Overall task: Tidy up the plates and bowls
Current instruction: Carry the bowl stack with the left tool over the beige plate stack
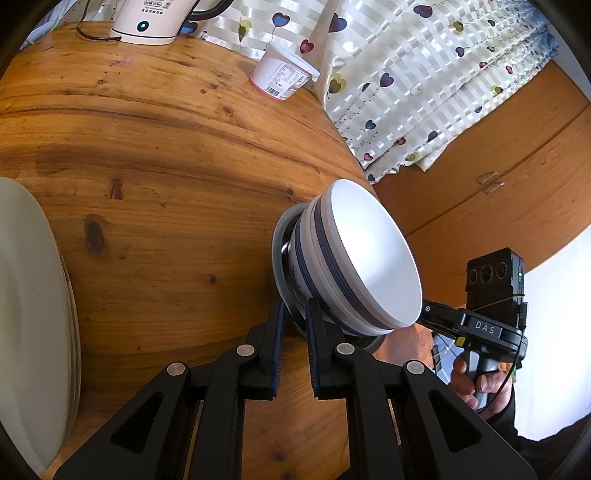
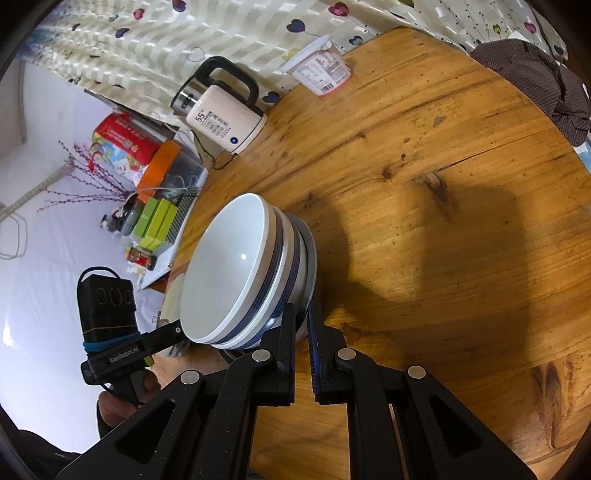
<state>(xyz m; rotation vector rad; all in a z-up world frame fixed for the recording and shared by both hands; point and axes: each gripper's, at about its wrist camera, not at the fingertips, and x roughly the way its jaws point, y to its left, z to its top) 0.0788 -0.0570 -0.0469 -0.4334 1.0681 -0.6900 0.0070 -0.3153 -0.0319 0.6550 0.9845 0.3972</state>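
Observation:
A stack of white bowls with blue bands [image 1: 369, 254] rests on a grey plate [image 1: 282, 258] over the round wooden table [image 1: 155, 155]. My left gripper [image 1: 295, 314] is shut on the plate's rim from one side. My right gripper [image 2: 303, 314] is shut on the rim of the same grey plate [image 2: 312, 258] from the opposite side, with the bowl stack [image 2: 236, 273] on it. A stack of white plates [image 1: 33, 317] lies at the left edge of the left wrist view. Each gripper's handle and hand show in the other's view.
A white electric kettle [image 2: 225, 110] with a cord stands at the table's far edge, also in the left wrist view [image 1: 151, 22]. A white yogurt tub [image 1: 282, 72] stands by the heart-patterned curtain [image 1: 424, 74]. A dark cloth [image 2: 539, 81] lies on the table's far right. Boxes and clutter [image 2: 147, 177] sit beyond the table.

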